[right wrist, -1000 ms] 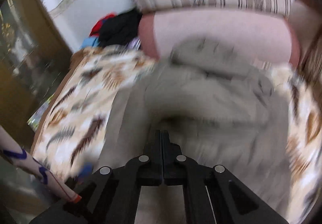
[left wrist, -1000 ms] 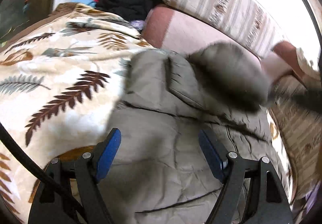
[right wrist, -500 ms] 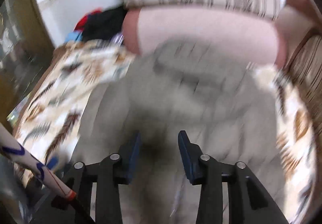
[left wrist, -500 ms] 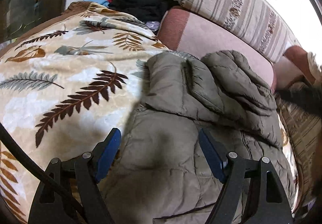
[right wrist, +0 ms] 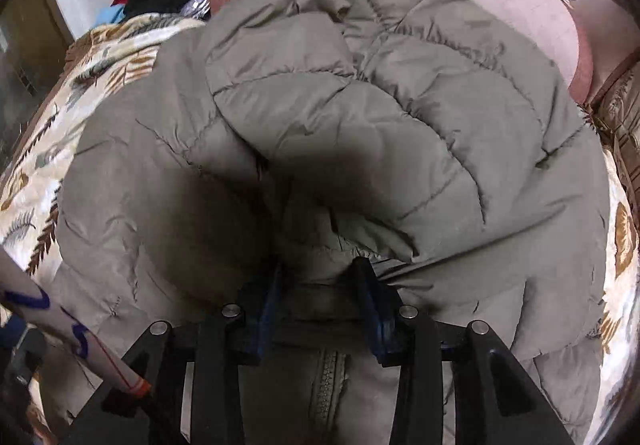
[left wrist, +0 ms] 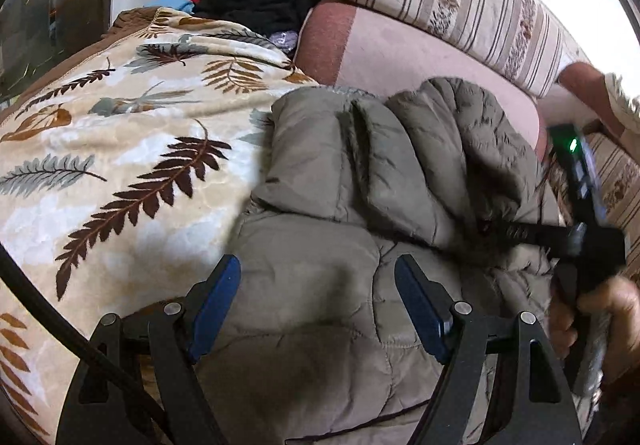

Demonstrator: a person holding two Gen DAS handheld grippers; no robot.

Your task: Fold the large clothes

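1. Jacket news first: the big grey-green puffy jacket (left wrist: 320, 285) lies on the leaf-print blanket (left wrist: 120, 165), toward the far right side of it, and its top end reaches the pink cushion (left wrist: 400, 53) at the back edge.

2. A second ago the right gripper (right wrist: 320, 297) was shut tight with nothing in it and was up above the jacket. Now it has dropped down low, right onto the cloth.

3. Its fingers (right wrist: 370, 305) have come apart part way. A bunched bit of jacket sits between them, close to the zipper (right wrist: 330, 385). The blue pads look like they touch the cloth, but I cannot tell if they squeeze it yet, so I would not call it a real hold.

4. The left gripper (left wrist: 318, 309) has hardly moved. Its fingers (left wrist: 218, 301) stay wide apart, just over the near part of the jacket, and they hold nothing.

5. In the left view, the person's hand (left wrist: 592, 321) holds the right tool by the jacket's right side.

6. One sleeve or flap is already folded over the top of the jacket, so it looks puffy and piled there.

7. What this means: I think the right side is getting ready to pinch a new piece and fold again. The job looks partly done, not finished.

8. Puffy cloth is slippery and springs back, so a weak pinch may let it slide out.
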